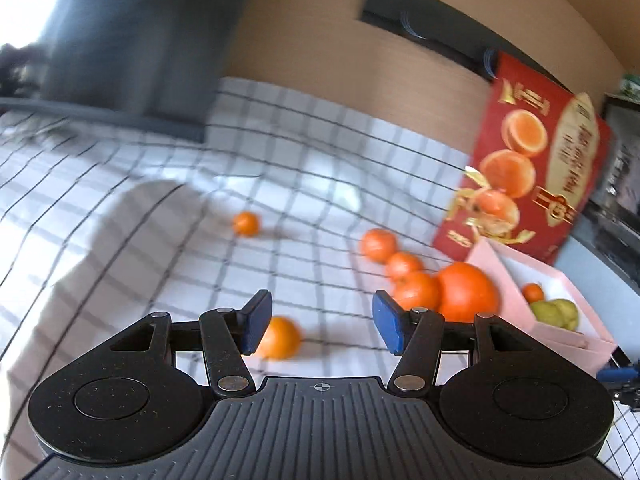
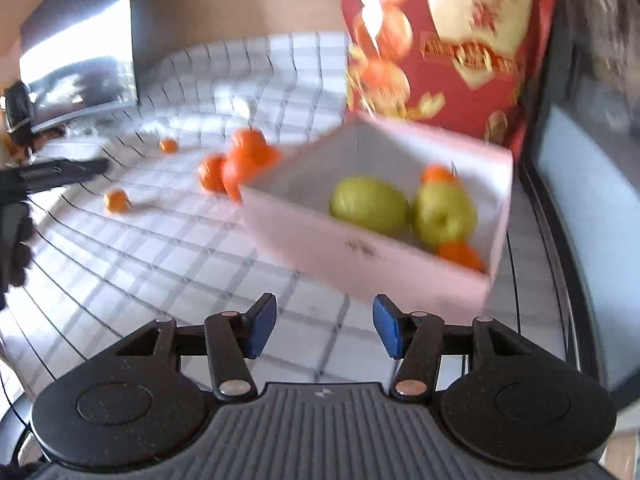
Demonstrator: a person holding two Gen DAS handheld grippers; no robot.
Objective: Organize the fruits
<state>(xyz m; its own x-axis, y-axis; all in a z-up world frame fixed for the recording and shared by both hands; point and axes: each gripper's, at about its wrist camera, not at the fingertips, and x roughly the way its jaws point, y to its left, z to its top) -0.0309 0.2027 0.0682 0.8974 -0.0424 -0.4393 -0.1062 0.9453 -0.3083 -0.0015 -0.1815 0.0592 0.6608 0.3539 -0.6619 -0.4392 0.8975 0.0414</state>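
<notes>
The left tool (image 1: 322, 322) hangs open and empty over the checked bench (image 1: 160, 216), a small orange (image 1: 280, 338) just beyond its left pad at about 10 o'clock, so the step in hand looks like gathering loose fruit: the next move calls for centring the jaws on that orange. The right tool (image 2: 324, 326), also open and empty, faces bare cloth, the pink box (image 2: 360, 256) at 1 o'clock holding two green fruits (image 2: 370, 204) and small oranges. Its near wall and the red carton (image 2: 452, 40) behind limit the room.
</notes>
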